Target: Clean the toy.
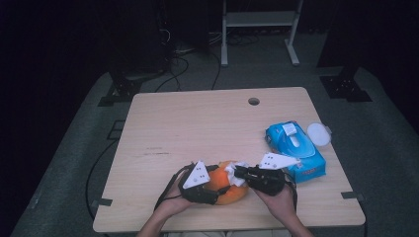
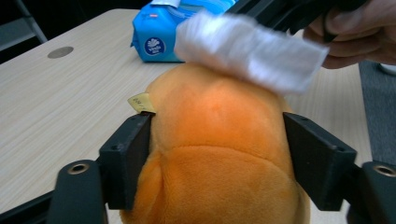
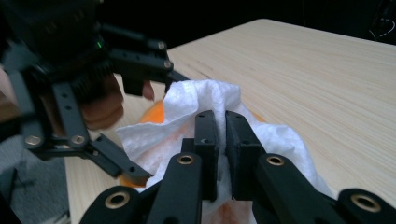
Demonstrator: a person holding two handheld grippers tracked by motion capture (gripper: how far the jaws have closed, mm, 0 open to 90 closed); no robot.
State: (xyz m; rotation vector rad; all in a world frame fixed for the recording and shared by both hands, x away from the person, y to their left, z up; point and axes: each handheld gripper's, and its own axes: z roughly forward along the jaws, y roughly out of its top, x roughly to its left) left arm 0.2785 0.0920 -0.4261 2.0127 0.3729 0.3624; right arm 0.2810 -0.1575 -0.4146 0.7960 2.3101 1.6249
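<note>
two grippers worked an orange plush toy at the near edge of the table

the left gripper had its jaws spread around the toy, pressing both sides. the right gripper pinched a white wipe shut between its jaws and held it on the toy's top, seemingly touching. a blue wipes pack lay to the right, near a white lid
</note>
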